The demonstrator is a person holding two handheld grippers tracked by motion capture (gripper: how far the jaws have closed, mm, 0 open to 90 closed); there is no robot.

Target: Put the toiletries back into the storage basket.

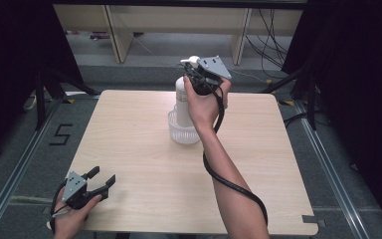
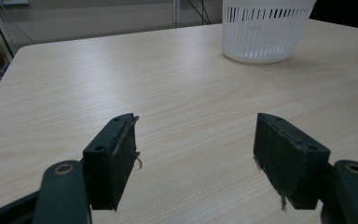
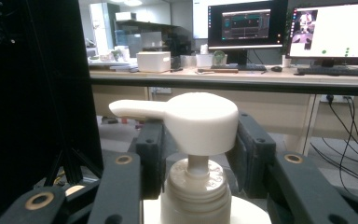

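A white pump bottle (image 1: pixel 181 99) stands upright with its lower end inside a small white slotted basket (image 1: pixel 184 135) at the back middle of the wooden table (image 1: pixel 129 149). My right gripper (image 1: pixel 195 75) holds the bottle at the neck, under the pump head. In the right gripper view the jaws press on both sides of the collar below the pump head (image 3: pixel 191 119), around my right gripper (image 3: pixel 199 154). My left gripper (image 1: pixel 103 175) rests open over the table's front left corner, with nothing between its pads (image 2: pixel 196 149). The basket (image 2: pixel 265 32) lies well ahead of it.
Light wood tabletop with rounded corners; bare wood between the left gripper and the basket. A black cable (image 1: pixel 231 186) trails along the right forearm. Dark stands and cables surround the table on the floor. Desks with monitors (image 3: pixel 247 23) stand beyond.
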